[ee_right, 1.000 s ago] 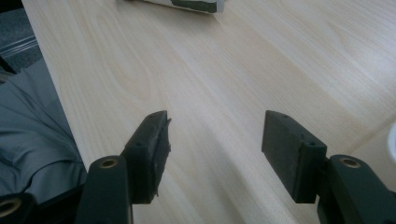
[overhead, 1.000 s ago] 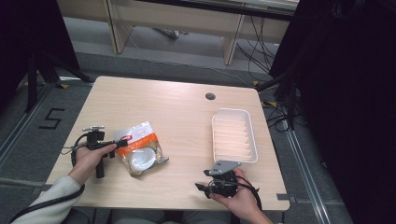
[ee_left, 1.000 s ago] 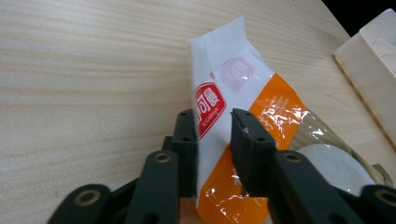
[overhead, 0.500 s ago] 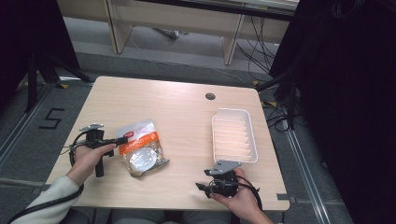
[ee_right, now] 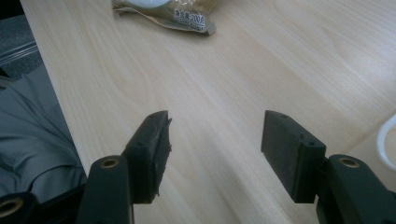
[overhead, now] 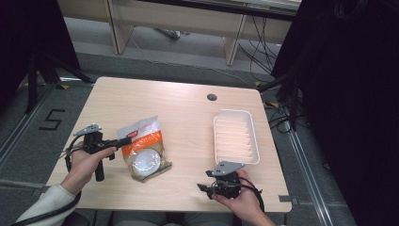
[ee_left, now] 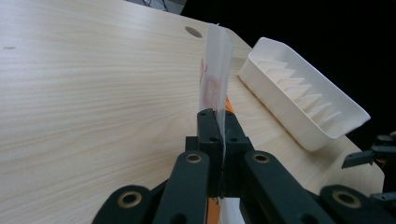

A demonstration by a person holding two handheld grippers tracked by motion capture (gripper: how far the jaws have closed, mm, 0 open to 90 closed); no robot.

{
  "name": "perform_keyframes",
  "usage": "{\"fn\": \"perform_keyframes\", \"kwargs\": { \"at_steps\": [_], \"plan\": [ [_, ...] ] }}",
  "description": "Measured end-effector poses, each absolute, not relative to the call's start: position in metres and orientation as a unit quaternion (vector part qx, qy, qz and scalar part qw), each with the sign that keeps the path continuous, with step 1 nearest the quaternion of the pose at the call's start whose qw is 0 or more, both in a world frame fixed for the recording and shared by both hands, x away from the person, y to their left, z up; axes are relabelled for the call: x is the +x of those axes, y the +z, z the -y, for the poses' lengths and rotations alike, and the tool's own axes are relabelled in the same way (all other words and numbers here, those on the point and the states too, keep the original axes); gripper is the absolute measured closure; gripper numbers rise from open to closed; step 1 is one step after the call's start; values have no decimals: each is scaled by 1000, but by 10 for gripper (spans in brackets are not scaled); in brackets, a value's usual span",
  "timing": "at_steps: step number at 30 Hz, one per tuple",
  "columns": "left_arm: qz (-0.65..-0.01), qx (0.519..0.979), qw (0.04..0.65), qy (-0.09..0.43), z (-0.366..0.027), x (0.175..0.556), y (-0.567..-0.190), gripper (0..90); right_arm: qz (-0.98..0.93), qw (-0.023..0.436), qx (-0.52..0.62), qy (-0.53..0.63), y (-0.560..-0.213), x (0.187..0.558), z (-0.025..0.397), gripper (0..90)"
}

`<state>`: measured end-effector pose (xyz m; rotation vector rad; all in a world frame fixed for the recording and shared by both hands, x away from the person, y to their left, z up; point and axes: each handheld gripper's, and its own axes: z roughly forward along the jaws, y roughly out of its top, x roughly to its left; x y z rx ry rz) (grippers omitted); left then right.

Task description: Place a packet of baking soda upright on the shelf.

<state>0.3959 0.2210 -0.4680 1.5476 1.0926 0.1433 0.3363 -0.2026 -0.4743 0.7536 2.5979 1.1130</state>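
A clear snack bag (overhead: 143,148) with an orange band and a round white item inside lies on the left half of the wooden table (overhead: 179,113). My left gripper (overhead: 126,141) is shut on the bag's left edge; in the left gripper view the thin plastic edge (ee_left: 215,60) stands up between the closed jaws (ee_left: 217,122). A white ribbed tray (overhead: 235,136) sits at the right, also in the left gripper view as the tray (ee_left: 303,98). My right gripper (overhead: 203,187) hovers near the table's front edge, open and holding nothing (ee_right: 212,135). The bag's corner (ee_right: 187,16) lies ahead of it.
A round cable hole (overhead: 211,97) is near the table's back edge. Desk legs and cables (overhead: 277,113) stand on the floor beyond. A floor marking "5" (overhead: 51,120) lies left of the table. A person's clothed lap (ee_right: 32,140) is beside the front edge.
My left gripper has pulled the bag's edge slightly leftward and toward the front. The right gripper has stayed where it was.
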Motion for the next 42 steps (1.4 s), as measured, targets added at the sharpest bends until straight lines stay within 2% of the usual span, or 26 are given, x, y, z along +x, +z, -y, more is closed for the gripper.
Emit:
{"fn": "perform_keyframes", "kwargs": {
  "at_steps": [8, 17, 30, 34, 36, 42],
  "plan": [
    [-422, 687, 587, 73, -206, 382, -455, 892, -883, 104, 258, 377, -475, 335, 201, 427],
    [-383, 701, 599, 57, -196, 357, -446, 892, -885, 93, 250, 381, -464, 334, 194, 436],
    [-324, 729, 601, 49, -177, 340, -435, 892, -917, 139, 161, 338, -420, 356, 159, 349],
    [-313, 733, 602, 42, -171, 337, -432, 892, -918, 172, 140, 329, -401, 368, 152, 346],
    [-303, 737, 602, 43, -169, 337, -430, 892, -919, 164, 120, 337, -391, 373, 149, 346],
    [-281, 749, 598, 45, -160, 334, -426, 892, -921, 186, 101, 328, -370, 386, 140, 330]
  ]
}}
